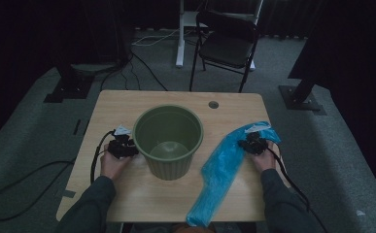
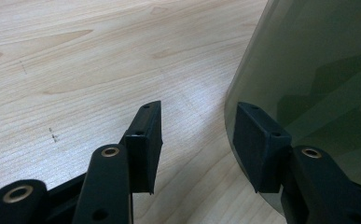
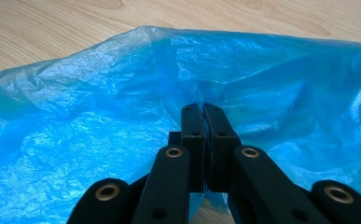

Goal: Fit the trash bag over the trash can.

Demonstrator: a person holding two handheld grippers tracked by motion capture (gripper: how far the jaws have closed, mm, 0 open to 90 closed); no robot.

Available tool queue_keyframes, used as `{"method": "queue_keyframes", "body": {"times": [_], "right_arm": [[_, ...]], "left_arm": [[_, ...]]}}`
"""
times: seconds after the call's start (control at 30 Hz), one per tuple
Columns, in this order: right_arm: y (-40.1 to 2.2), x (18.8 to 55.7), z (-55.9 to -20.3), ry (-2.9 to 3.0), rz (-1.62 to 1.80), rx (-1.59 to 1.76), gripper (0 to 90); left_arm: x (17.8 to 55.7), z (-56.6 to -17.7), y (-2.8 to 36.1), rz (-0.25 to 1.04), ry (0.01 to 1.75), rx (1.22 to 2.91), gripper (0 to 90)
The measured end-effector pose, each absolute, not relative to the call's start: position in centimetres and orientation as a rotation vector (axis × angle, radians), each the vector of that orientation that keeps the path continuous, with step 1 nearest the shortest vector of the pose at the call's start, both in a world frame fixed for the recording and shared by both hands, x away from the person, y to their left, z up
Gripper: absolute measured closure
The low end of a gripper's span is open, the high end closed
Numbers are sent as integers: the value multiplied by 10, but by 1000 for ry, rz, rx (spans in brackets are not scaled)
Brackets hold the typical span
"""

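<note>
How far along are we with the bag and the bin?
Done: the right hand-held gripper is shut on the blue bag, which lies flat on the table. In hand: the left hand-held gripper sits open beside the green bin. Left: the bin looks unlined; the bag is not in it.

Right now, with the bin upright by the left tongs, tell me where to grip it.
Grip the bin by its rim, on its left side, coming from above with the left tongs. The wall is broad and curved, likely too wide for the jaws, while the rim is a thin lip standing open on top.
</note>
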State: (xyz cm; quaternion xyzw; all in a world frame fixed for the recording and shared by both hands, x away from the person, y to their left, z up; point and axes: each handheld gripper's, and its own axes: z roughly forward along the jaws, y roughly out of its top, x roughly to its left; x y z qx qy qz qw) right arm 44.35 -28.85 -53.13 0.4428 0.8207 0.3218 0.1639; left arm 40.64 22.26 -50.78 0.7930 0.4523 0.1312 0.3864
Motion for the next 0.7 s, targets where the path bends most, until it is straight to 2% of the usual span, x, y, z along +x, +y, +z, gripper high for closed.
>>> {"method": "queue_keyframes", "body": {"times": [0.7], "right_arm": [[-287, 435, -496, 2338, 1117, 1111, 885]], "left_arm": [[407, -508, 221, 321, 1143, 2018, 522]]}}
